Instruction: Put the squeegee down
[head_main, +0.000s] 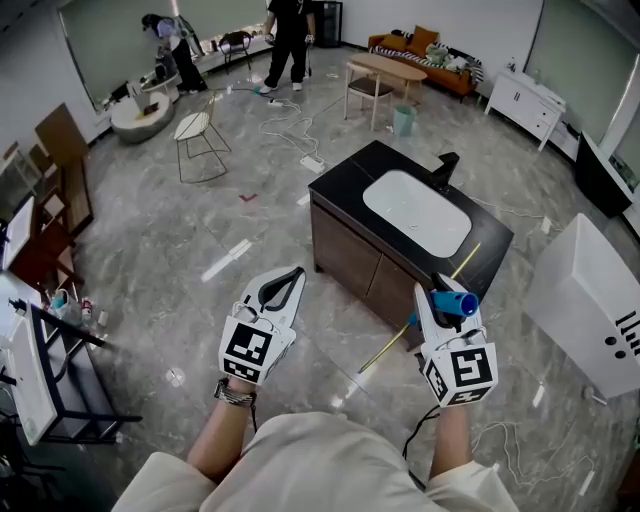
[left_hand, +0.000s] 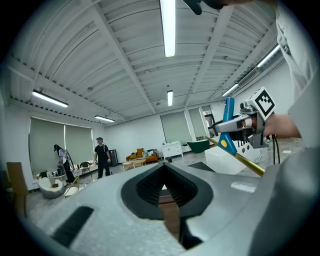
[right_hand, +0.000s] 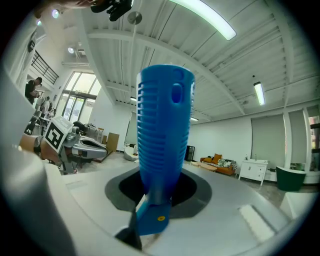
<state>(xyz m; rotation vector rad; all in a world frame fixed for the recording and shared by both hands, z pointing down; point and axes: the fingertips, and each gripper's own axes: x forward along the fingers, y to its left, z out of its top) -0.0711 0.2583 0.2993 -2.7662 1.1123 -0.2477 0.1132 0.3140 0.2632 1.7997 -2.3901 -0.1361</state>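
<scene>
Holding the squeegee (head_main: 460, 302) by its blue handle, the right gripper (head_main: 443, 296) hovers at the desk's (head_main: 340, 190) near edge; the left gripper (head_main: 293, 272) is closed and empty, over the floor (head_main: 180, 260).

- The left gripper (head_main: 285, 283) is held about level, well to the left of the black-topped cabinet (head_main: 345, 190), its 2 jaws closed tip to tip with nothing between them
- The right gripper (head_main: 441, 296) is level at the cabinet's near edge, its 2 jaws clamped on the blue handle of the squeegee (head_main: 457, 302), which sticks up above them
- Both forearms reach forward side by side; the left wrist (head_main: 234, 393) wears a bracelet
</scene>
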